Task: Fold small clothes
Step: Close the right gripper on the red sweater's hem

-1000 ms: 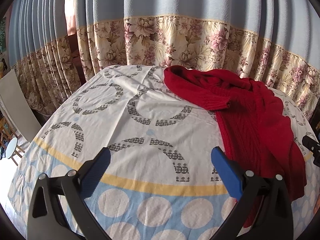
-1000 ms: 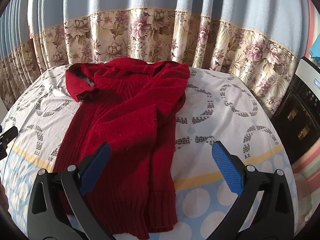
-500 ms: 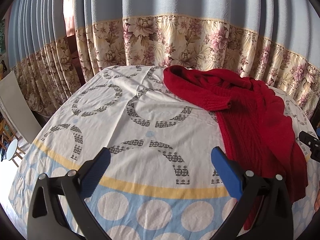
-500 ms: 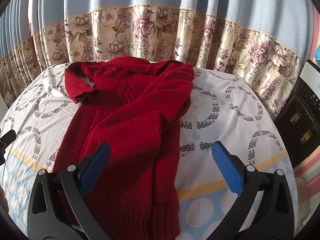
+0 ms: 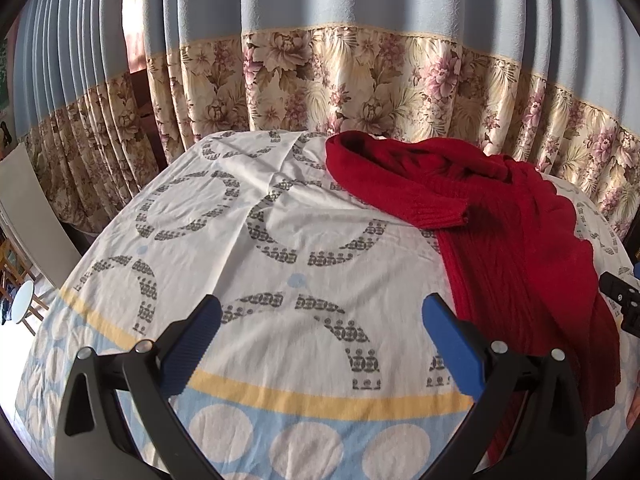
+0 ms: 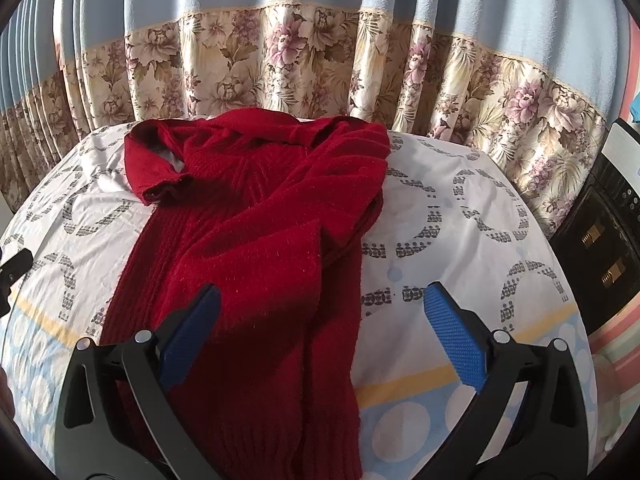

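A dark red knitted sweater point(image 6: 256, 240) lies partly folded on a white cotton cloth printed with grey rings, a yellow band and pale blue dotted border point(image 5: 280, 248). In the right wrist view the sweater fills the centre and lower left of the frame, one sleeve laid lengthwise down its body and the other sleeve's ribbed cuff point(image 6: 160, 192) curled at the upper left. In the left wrist view the same garment point(image 5: 512, 248) runs down the right side of the frame.

The left gripper point(image 5: 320, 332), black with blue ribbed pads, has its fingers spread wide apart and holds nothing — only bare cloth shows between them, the sweater just beyond the right-hand pad. The right gripper point(image 6: 320, 320) is likewise wide open and empty; its left-hand pad point(image 6: 192, 328) sits over the sweater — the other over bare cloth.

A pleated blue curtain with a floral beige lower band point(image 6: 320, 72) hangs behind.
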`<state>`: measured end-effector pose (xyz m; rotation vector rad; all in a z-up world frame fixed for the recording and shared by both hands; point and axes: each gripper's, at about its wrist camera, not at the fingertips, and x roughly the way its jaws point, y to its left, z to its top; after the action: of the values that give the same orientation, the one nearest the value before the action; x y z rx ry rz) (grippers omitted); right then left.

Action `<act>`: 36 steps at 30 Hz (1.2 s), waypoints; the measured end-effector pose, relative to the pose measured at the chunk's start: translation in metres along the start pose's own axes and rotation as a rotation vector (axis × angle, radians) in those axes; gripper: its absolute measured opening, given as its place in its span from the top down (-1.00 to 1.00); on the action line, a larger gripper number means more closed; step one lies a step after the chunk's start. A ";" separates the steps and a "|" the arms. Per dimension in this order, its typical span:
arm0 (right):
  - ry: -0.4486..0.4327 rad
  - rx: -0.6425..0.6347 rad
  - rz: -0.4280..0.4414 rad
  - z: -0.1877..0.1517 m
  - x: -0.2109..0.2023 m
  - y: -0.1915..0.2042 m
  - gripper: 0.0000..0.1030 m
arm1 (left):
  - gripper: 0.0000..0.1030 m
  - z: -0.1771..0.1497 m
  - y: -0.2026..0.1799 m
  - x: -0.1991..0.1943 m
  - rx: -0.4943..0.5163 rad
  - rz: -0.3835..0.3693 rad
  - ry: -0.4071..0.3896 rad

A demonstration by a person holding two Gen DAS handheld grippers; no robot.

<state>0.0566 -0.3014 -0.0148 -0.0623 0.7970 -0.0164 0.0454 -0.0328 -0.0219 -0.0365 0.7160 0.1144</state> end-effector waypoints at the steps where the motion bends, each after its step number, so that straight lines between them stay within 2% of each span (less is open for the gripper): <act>1: 0.003 -0.003 0.000 0.001 0.003 0.001 -0.94 | -0.96 0.001 -0.001 0.000 0.000 -0.001 0.000; 6: 0.031 -0.012 0.006 0.005 0.016 0.004 -0.94 | -0.95 0.005 -0.001 0.004 0.003 -0.004 0.004; 12: 0.079 -0.011 0.060 0.006 0.034 0.008 -0.92 | -0.96 0.006 -0.004 0.008 0.011 -0.004 0.014; 15: 0.122 0.009 0.110 0.005 0.041 0.006 -0.41 | -0.95 0.004 -0.006 0.008 0.014 -0.002 0.014; 16: 0.133 0.006 0.123 0.005 0.042 0.006 -0.09 | -0.95 0.004 -0.006 0.008 0.013 -0.002 0.013; 17: 0.135 0.000 0.126 0.005 0.043 0.007 0.14 | -0.95 0.004 -0.006 0.008 0.013 -0.002 0.012; 18: 0.132 -0.006 0.125 0.005 0.042 0.007 0.22 | -0.96 0.003 -0.007 0.008 0.012 0.000 0.011; 19: 0.125 -0.011 0.125 0.004 0.040 0.006 0.37 | -0.95 0.003 -0.007 0.008 0.011 0.001 0.012; 20: 0.118 -0.005 0.123 0.004 0.039 0.003 0.61 | -0.95 0.003 -0.007 0.008 0.010 0.002 0.012; 22: 0.102 0.008 0.122 0.006 0.034 -0.006 0.83 | -0.95 0.002 -0.007 0.007 0.010 0.006 0.011; 26: 0.095 0.034 0.169 0.008 0.031 -0.023 0.88 | -0.96 0.002 -0.008 0.007 0.010 0.006 0.011; 27: 0.095 0.043 0.172 0.008 0.033 -0.024 0.86 | -0.95 0.002 -0.008 0.007 0.011 0.006 0.010; 28: 0.104 0.038 0.173 0.008 0.035 -0.023 0.74 | -0.95 0.002 -0.009 0.007 0.011 0.006 0.010; 30: 0.086 0.032 0.162 0.008 0.033 -0.020 0.89 | -0.95 0.002 -0.010 0.006 0.010 0.003 0.010; 36: 0.062 0.063 0.183 0.011 0.027 -0.031 0.93 | -0.96 0.003 -0.013 0.004 0.014 0.007 0.004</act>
<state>0.0842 -0.3328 -0.0246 0.0711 0.8614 0.1308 0.0520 -0.0453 -0.0224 -0.0209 0.7214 0.1163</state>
